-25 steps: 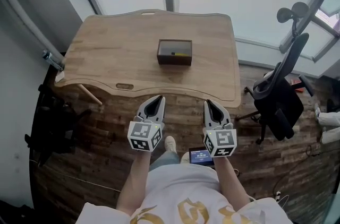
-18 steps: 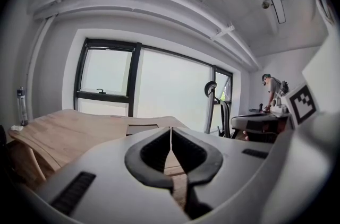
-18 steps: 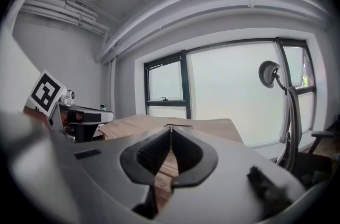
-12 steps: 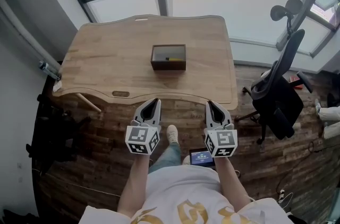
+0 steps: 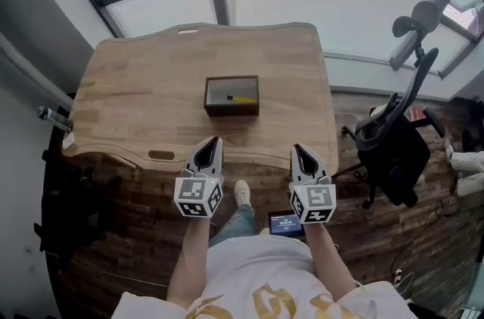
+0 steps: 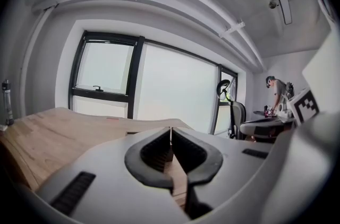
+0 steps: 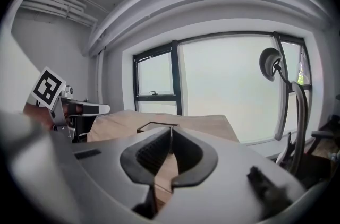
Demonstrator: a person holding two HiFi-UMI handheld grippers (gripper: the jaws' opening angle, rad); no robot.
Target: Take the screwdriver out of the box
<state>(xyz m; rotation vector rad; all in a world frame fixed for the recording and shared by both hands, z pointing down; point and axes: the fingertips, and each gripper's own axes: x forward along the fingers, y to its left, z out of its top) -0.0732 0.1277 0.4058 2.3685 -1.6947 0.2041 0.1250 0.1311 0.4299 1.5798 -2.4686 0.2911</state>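
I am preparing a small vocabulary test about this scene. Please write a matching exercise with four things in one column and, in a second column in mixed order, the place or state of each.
Things:
1. screwdriver
2. box
3. office chair
4. left gripper

Places or states:
A. standing to the right of the table
B. jaws shut, nothing between them
C. on the table, open at the top
D. lying inside the box

Pairs: 1-D, 2-C, 3-A, 4-B
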